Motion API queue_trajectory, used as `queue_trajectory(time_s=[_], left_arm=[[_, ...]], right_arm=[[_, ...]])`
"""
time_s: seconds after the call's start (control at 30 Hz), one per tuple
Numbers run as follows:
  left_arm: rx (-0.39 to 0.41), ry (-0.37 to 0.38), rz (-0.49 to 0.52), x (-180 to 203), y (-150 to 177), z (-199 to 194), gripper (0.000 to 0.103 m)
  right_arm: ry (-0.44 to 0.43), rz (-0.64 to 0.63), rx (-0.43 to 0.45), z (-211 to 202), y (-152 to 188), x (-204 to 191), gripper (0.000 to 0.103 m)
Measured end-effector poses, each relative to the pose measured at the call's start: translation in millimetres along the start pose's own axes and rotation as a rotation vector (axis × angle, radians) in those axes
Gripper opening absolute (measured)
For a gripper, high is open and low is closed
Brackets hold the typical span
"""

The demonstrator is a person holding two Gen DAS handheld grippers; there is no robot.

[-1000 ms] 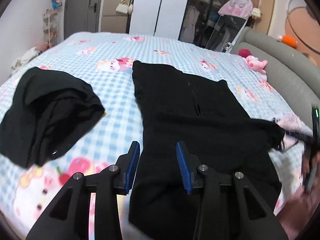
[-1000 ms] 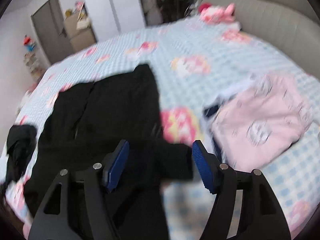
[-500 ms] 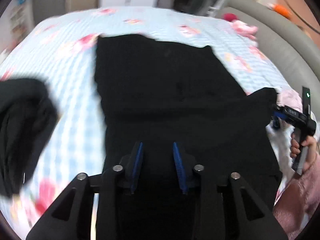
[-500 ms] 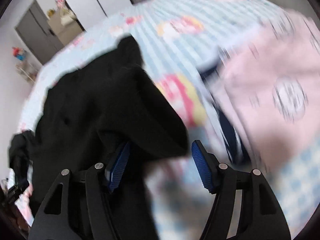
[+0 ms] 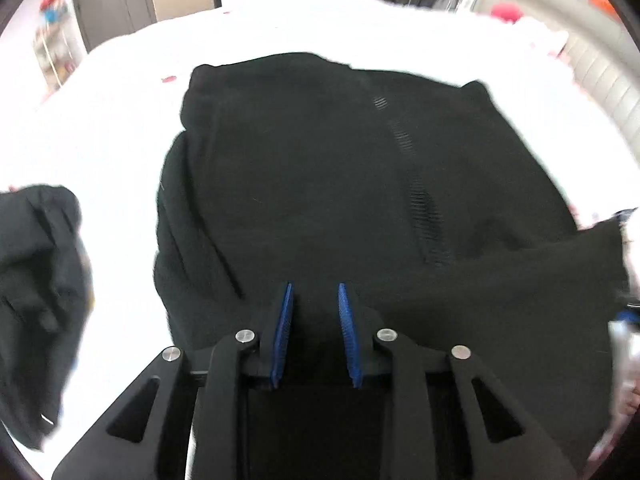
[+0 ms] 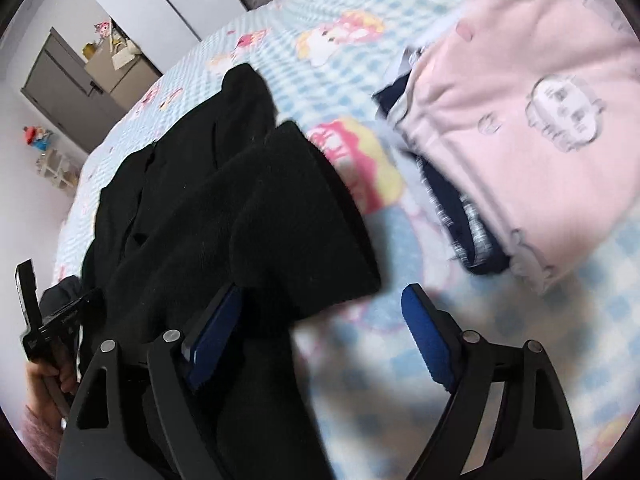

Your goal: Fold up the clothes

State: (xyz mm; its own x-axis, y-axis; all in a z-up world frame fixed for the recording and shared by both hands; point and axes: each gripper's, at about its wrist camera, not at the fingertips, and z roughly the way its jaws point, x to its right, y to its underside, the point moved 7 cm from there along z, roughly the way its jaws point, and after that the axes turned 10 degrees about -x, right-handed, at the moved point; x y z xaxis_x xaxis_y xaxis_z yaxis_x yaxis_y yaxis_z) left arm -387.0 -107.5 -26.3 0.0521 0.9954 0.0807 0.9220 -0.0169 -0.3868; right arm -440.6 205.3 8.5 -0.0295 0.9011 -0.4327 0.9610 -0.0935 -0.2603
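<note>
Left wrist view: black garment spread flat on the bed, left gripper low over its near edge – jaws just been narrowing, can't tell if they pinch cloth. Right wrist view: right gripper just spread wide, folded sleeve between the pads – not pinched. Pink clothes lie far right.

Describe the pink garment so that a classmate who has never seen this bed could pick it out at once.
Start at the bed's blue checked cartoon sheet. To the right of the big black garment spread on it lies a small stack of folded clothes. The pink garment tops it, the only pale piece, printed with grey cartoon faces, above dark navy fabric.
</note>
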Motion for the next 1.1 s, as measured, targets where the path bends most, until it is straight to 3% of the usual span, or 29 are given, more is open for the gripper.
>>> queue_trajectory(time_s=[0.1, 0.13, 0.17, 0.27, 0.3, 0.33, 0.37, 0.47, 0.5, 0.57, 0.6, 0.7, 0.77, 0.87, 0.97, 1.03, 1.1], left_arm=[[0.033, 0.010, 0.023, -1.8, 27.4, -17.0, 0.027], [0.035, 0.011, 0.026, -3.0, 34.7, -21.4, 0.027], [0.026, 0.010, 0.021, -6.6, 38.3, -23.8, 0.027], [0.035, 0.058, 0.005, -17.9, 33.1, -34.2, 0.033], [0.040, 0.078, -0.001, -21.7, 30.1, -38.0, 0.038], [0.041, 0.106, -0.007, -25.9, 28.0, -38.8, 0.051], [0.030, 0.120, -0.017, -31.4, 28.3, -33.7, 0.052], [-0.014, 0.036, -0.057, -51.3, 34.2, -17.6, 0.050], [-0.009, 0.017, -0.071, -57.7, 36.2, -17.4, 0.050], [0.051, -0.005, -0.124, -75.0, 42.0, -31.1, 0.050], [0.075, -0.025, -0.153, -85.3, 45.7, -37.5, 0.050], [0.080, -0.045, -0.205, -112.2, 59.9, -43.4, 0.050], [0.101, 0.027, -0.199, -109.7, 69.0, -50.6, 0.050], [0.137, 0.128, -0.141, -95.1, 68.4, -52.0, 0.050], [0.135, 0.196, -0.082, -74.4, 70.7, -52.4, 0.050], [0.131, 0.185, -0.034, -58.0, 73.9, -51.5, 0.050], [0.114, 0.169, 0.006, -34.9, 85.8, -63.2, 0.050]], right_arm=[[-0.085, 0.044, -0.001, 15.0, -8.4, 1.7, 0.080], [-0.109, 0.063, 0.001, 17.2, -11.8, 2.3, 0.052], [-0.133, 0.067, -0.001, 13.3, -14.6, -0.5, 0.017], [-0.170, -0.008, 0.142, -48.7, -27.1, -24.4, 0.010], [-0.198, -0.037, 0.187, -74.0, -30.3, -35.5, 0.010], [-0.207, -0.066, 0.214, -93.5, -31.3, -44.7, 0.010], [-0.189, -0.097, 0.234, -107.9, -31.9, -52.2, 0.010], [0.011, -0.147, 0.239, -104.2, -34.7, -52.4, 0.010], [0.095, -0.150, 0.193, -90.9, -30.9, -44.5, 0.012], [0.248, -0.157, 0.070, -60.5, -24.1, -28.2, 0.027], [0.262, -0.144, 0.043, -55.5, -15.2, -21.0, 0.030], [0.283, -0.099, -0.018, -45.1, 14.4, 0.5, 0.043], [0.213, -0.036, 0.056, -68.5, 36.4, 12.6, 0.068], [0.161, -0.004, 0.077, -67.9, 49.2, 9.6, 0.077], [0.119, -0.018, -0.035, -33.2, 65.8, 4.0, 0.077], [0.081, 0.022, -0.076, -18.9, 73.9, 10.5, 0.077], [0.022, 0.082, -0.031, -14.7, 61.4, 18.9, 0.078]])
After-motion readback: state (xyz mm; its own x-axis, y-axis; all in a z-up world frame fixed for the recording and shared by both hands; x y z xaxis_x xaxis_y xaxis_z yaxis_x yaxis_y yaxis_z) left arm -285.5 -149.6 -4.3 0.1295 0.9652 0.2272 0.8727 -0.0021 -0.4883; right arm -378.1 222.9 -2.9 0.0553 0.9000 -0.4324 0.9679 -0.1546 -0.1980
